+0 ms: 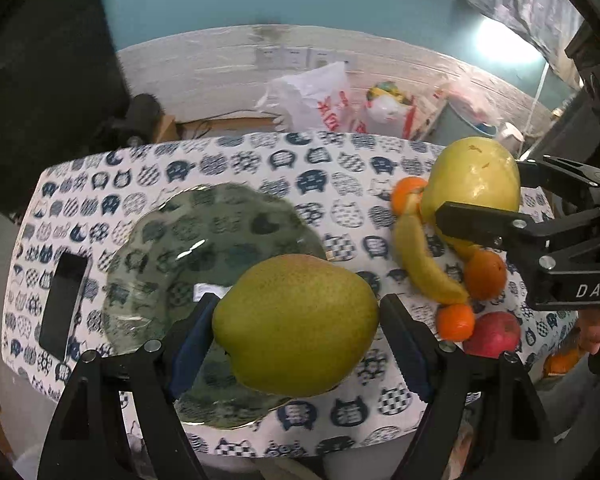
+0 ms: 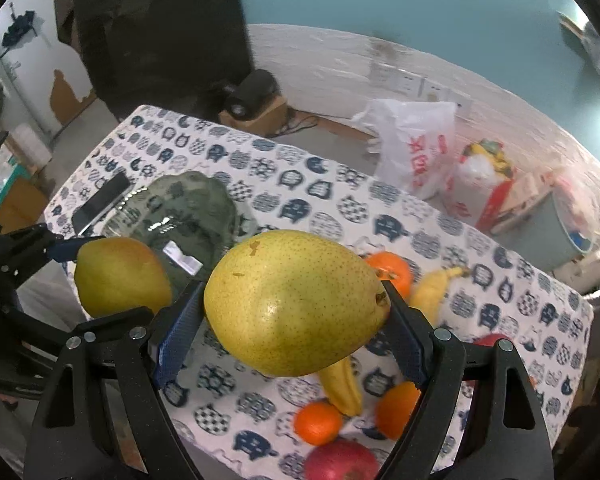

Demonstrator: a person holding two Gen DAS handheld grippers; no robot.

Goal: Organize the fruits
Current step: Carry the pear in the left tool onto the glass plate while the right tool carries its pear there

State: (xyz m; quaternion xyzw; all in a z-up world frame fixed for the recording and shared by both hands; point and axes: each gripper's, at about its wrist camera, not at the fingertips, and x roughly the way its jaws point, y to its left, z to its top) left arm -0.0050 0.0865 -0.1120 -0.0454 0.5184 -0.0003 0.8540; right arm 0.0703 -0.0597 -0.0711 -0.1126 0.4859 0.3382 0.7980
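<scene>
Two pears sit closest to the cameras, each lifted above the table (image 1: 260,152) and clamped in its own tongs. Held by the left gripper (image 1: 296,328), the greener pear (image 1: 296,326) has both blue pads pressed to its sides and hangs over the near right rim of the glass plate (image 1: 204,240). Held by the right gripper (image 2: 296,312), the yellower pear (image 2: 296,300) is squeezed the same way; in the left view it (image 1: 474,180) hangs over the fruit pile on the right side of the table.

Covering the table is a white cloth printed with dark cat faces. On its left half lies the greenish plate, with nothing resting in it. A dark phone (image 1: 62,300) lies flat just left of the plate, near the left edge.

On the right half the loose fruit lies close together: a banana (image 1: 424,268) down the middle, a red apple (image 1: 494,334) at the near end, and three oranges (image 1: 456,322) around them, one far, two near.

Behind the table, against the white wall, stand a white plastic bag (image 1: 312,96) with red print and a grey bin (image 2: 548,236).
</scene>
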